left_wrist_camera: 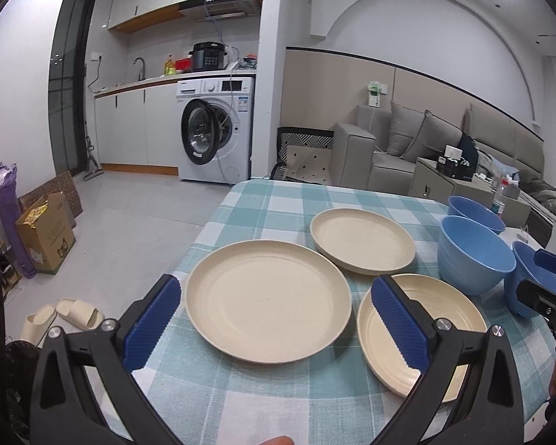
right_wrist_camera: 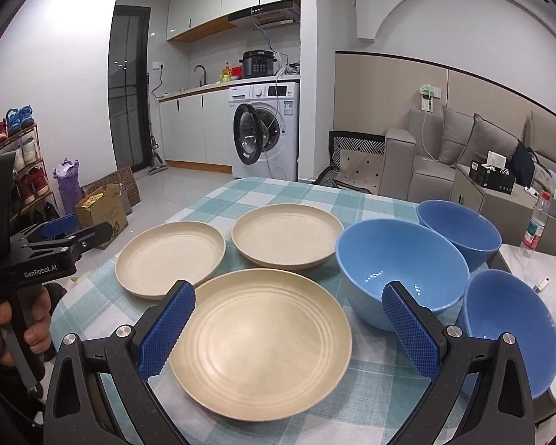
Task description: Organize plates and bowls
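1. Left gripper [left_wrist_camera: 276,313]: jaws spread wide, nothing held, hovering over the left-hand cream plate [left_wrist_camera: 268,302]. Right gripper [right_wrist_camera: 289,324]: jaws likewise wide apart and empty, over the ridged cream plate [right_wrist_camera: 259,341].
2. Task items on the checked tablecloth [right_wrist_camera: 352,400]: 3 cream plates unstacked (third, far plate [right_wrist_camera: 287,235] behind the other 2), 3 blue bowls to the right: large middle bowl [right_wrist_camera: 402,267], far bowl [right_wrist_camera: 459,231], near bowl [right_wrist_camera: 507,333]. Nothing nested yet, judging by the layout.
3. Risk: thin, low plate rims lying flat on cloth. Pinching a rim from above likely to catch fabric too, dragging the cloth and shifting everything on it.
4. Risk: plate held by 1 edge hangs as a lever; smooth surface could pivot or slip between the pads [right_wrist_camera: 166,324] on lifting.
5. Risk: near bowl appears to sit at the cloth's right edge (support underneath not clear). A nudge from the right gripper's outer finger could tip it off.
6. Risk: large middle bowl just beside the ridged plate; sweeping a lifted plate rightward could clip it.
7. Risk: both grippers close together over neighbouring plates, so simultaneous reaches could collide.
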`<state>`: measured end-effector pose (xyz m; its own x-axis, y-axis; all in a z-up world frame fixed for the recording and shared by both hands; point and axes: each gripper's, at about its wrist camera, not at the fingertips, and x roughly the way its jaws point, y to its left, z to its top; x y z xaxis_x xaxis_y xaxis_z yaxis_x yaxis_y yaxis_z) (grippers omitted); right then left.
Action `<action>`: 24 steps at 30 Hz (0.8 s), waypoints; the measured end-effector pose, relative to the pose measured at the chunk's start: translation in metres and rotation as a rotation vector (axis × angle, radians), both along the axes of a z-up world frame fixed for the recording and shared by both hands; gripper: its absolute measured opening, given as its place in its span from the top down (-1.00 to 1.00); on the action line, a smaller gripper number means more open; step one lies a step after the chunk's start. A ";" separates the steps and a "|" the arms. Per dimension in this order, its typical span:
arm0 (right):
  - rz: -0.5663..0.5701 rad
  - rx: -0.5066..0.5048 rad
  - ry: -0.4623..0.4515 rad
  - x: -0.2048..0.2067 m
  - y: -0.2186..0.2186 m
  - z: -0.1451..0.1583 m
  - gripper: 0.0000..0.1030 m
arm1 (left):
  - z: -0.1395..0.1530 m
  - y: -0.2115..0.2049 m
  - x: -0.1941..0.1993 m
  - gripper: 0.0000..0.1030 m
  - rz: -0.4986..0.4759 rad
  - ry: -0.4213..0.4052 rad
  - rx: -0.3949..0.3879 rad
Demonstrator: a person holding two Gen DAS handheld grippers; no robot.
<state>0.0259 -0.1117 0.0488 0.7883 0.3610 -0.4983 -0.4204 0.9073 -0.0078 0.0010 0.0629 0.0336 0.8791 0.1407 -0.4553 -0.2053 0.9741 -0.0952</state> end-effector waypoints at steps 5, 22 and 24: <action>0.015 0.004 0.028 0.010 0.018 0.013 -1.00 | 0.008 0.015 0.004 -1.00 0.039 0.023 0.000; 0.070 -0.018 0.127 0.057 0.068 0.011 -0.99 | 0.013 0.038 0.040 -1.00 0.062 0.113 0.025; 0.073 -0.019 0.133 0.061 0.074 0.009 -0.99 | 0.010 0.041 0.044 -1.00 0.066 0.126 0.047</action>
